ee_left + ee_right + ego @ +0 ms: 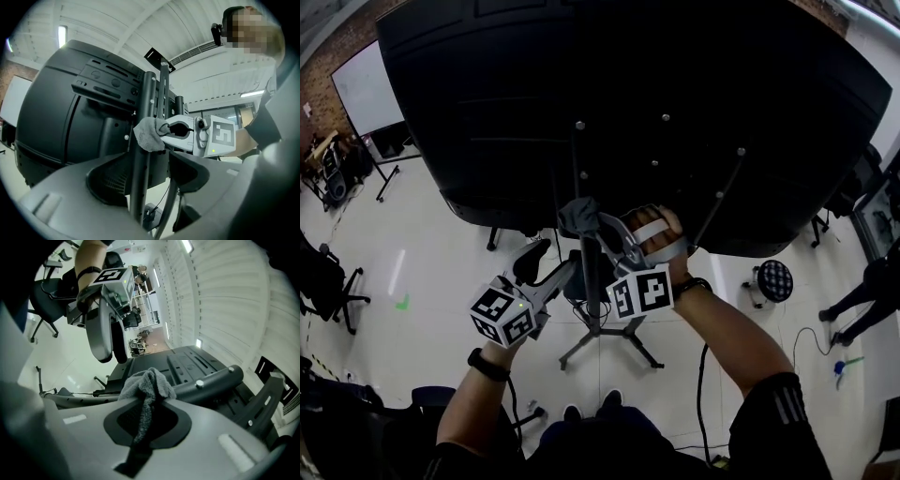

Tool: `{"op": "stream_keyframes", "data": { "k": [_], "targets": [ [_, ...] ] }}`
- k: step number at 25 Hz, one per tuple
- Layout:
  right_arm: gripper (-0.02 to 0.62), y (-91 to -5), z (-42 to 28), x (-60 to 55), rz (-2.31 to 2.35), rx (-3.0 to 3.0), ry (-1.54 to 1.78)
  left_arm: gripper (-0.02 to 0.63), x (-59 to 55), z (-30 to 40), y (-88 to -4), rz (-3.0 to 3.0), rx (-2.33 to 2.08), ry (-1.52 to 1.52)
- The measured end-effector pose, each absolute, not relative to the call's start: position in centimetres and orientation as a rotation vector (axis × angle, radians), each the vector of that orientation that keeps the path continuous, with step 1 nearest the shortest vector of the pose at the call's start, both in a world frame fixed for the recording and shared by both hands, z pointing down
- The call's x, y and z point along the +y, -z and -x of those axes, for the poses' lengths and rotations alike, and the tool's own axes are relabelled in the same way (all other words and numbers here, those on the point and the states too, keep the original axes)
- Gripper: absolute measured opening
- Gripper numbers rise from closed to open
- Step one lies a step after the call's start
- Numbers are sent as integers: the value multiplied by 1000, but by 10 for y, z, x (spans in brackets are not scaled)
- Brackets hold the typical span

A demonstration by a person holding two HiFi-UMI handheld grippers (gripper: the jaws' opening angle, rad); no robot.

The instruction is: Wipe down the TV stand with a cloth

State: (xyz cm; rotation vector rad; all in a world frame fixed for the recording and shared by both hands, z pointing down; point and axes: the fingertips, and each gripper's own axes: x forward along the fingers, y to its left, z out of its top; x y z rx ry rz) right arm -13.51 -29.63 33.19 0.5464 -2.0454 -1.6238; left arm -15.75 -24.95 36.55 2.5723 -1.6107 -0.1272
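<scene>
The grey cloth (147, 383) is pinched in the right gripper (146, 401), whose jaws are closed on a fold of it. A loose bunch is left standing proud of the tips, and a strip trails back between the pads. The bunch is pressed against the black upright pole (145, 93) of the TV stand, behind the screen. The cloth is judged to be light, soft and limp. It can be expected to crumple and drag rather than slide flat, so the hold is best kept near the bunch, with enough fabric left forward to cover the jaw tips. The pole looks to be stiff, smooth painted metal with small bolt heads on which the weave might be caught.

The left gripper (551, 267) is held just beside the pole, lower down, with its jaws apart and nothing clamped in them. The pole is seen running between them, though contact cannot be confirmed. The large black TV (628, 94) is carried above on a legged base (609, 342) on the pale floor (441, 262), so some sway under pushing is likely.
</scene>
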Motion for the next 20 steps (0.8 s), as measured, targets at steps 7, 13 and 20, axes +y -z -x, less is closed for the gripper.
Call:
{"op": "stream_keyframes", "data": {
  "k": [7,13,20],
  "targets": [
    [17,-390,144,-292,-512,-2016,1522,290,-250,160,-411,-2574,-1509,81],
    [17,-429,148,-292,-509,-2018,1447,290,-254,161,-452,-2557,-1445,68],
    [17,-492,147,-291,-474,-1999,1378,295,-254,156,-511,-2515,-1382,-2]
  ]
}}
